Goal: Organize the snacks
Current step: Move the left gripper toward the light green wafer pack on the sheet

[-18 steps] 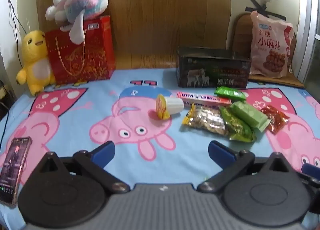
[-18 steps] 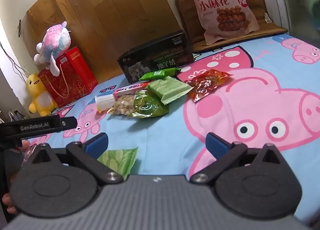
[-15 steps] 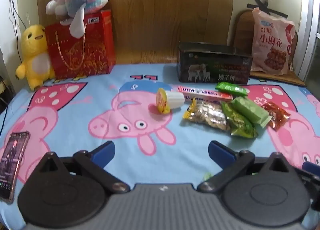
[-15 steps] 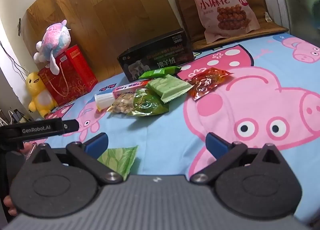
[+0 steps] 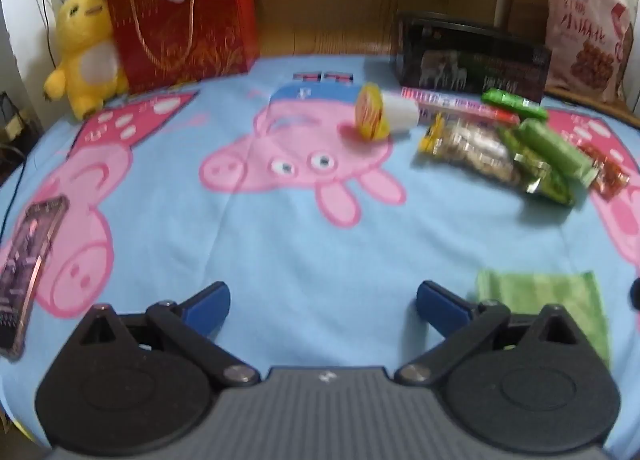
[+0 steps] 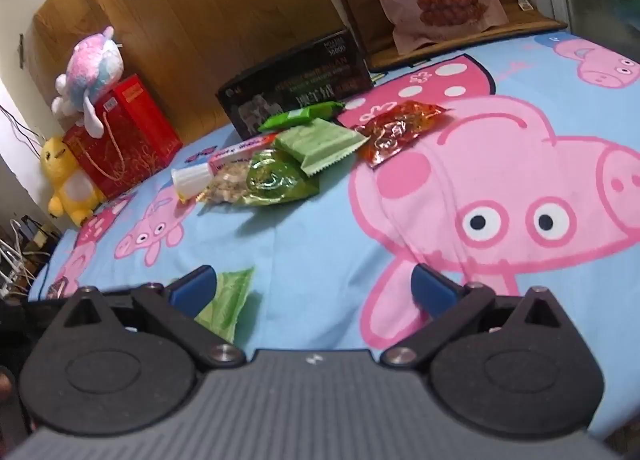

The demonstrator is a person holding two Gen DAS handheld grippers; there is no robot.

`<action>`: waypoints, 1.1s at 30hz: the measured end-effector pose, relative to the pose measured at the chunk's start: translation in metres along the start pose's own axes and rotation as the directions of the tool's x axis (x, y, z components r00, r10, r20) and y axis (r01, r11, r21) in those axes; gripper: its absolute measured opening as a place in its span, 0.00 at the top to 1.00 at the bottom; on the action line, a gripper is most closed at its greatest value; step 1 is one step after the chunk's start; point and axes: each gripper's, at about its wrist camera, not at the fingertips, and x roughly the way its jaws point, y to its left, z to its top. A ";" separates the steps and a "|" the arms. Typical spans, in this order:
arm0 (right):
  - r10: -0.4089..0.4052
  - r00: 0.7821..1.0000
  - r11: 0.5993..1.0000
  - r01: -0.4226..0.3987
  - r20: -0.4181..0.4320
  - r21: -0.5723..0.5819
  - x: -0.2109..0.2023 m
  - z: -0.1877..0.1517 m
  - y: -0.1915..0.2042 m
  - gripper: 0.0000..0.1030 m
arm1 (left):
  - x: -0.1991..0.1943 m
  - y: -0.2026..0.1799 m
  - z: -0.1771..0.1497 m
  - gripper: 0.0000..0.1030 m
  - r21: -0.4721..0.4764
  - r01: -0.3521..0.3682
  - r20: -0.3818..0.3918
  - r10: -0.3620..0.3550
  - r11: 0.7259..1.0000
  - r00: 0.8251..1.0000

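Both your claws are spread wide, holding nothing. The green packet (image 5: pixel 540 300) lies lower right, just beside your left claw (image 5: pixel 322 306), and lower left by your right claw (image 6: pixel 314 292).

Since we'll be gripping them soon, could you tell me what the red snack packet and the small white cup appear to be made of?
The red snack packet looks like thin glossy plastic film: it crinkles and glints. The small white cup seems to be matte, stiff plastic with a printed, likely foil, seal; blur leaves that open.

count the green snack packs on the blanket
4. Three sit in the pile: a dark green bar nearest the black box, a pale green wafer pack beside it, a shiny green bag in front. One pale green pack lies alone near the grippers. Others could be hidden.
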 end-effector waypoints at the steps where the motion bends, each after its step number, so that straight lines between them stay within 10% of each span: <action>1: 0.000 1.000 1.000 0.000 0.000 -0.003 0.000 0.000 0.000 0.00 | -0.001 0.002 -0.003 0.00 -0.012 0.004 0.008 -0.004 1.000 1.000; 33: 0.076 0.994 0.997 -0.077 0.081 0.002 -0.008 -0.013 -0.008 0.00 | -0.005 0.005 -0.009 0.00 -0.024 0.005 0.040 -0.004 1.000 0.999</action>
